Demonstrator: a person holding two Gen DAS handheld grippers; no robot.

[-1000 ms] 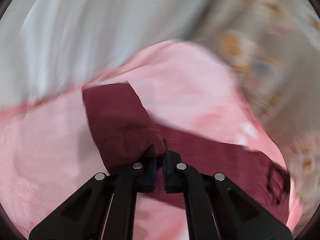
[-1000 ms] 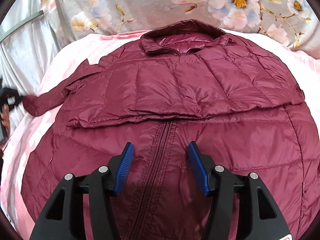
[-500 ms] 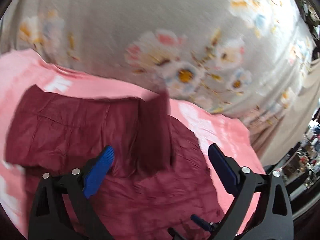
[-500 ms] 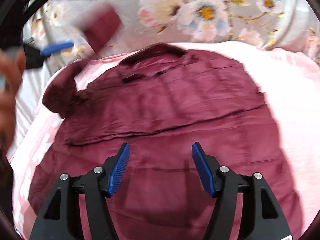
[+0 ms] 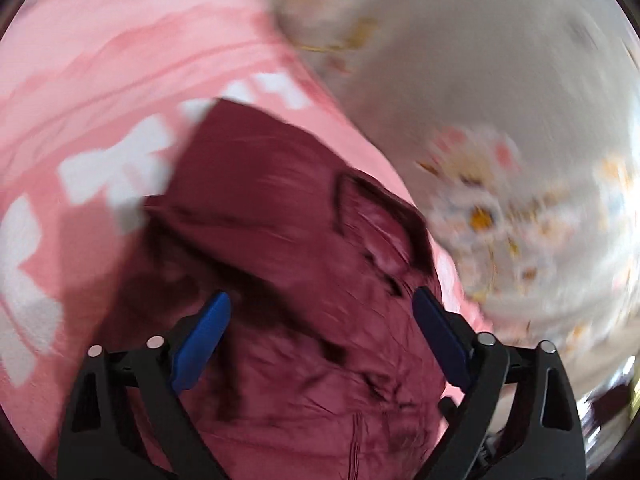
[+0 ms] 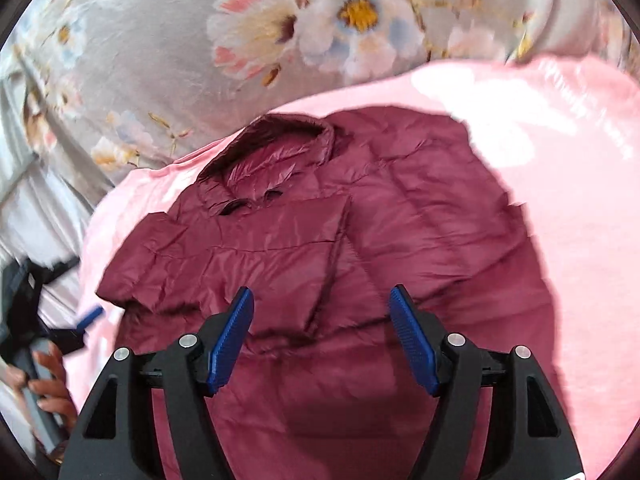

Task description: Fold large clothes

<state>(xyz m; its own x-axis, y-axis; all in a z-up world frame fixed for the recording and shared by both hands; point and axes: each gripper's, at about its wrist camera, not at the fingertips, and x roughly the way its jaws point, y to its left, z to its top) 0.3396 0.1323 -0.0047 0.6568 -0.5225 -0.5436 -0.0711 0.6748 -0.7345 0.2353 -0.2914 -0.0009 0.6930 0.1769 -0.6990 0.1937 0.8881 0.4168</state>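
A maroon puffer jacket (image 6: 340,248) lies front up on a pink blanket (image 6: 580,208), collar (image 6: 276,140) at the far side. Both sleeves lie folded across its chest. My right gripper (image 6: 322,334) is open and empty, hovering over the jacket's middle. My left gripper (image 5: 322,338) is open and empty over the jacket's left side (image 5: 280,240); its view is blurred. It also shows at the left edge of the right wrist view (image 6: 80,320), held by a hand.
A grey floral sheet (image 6: 200,40) lies beyond the blanket, also in the left wrist view (image 5: 500,120). White cloth (image 6: 36,208) lies at the left. The pink blanket with white patches (image 5: 100,100) surrounds the jacket.
My left gripper carried the left sleeve across, let it go onto the chest and opened, then drew back to the left. The right gripper stayed open above the jacket.
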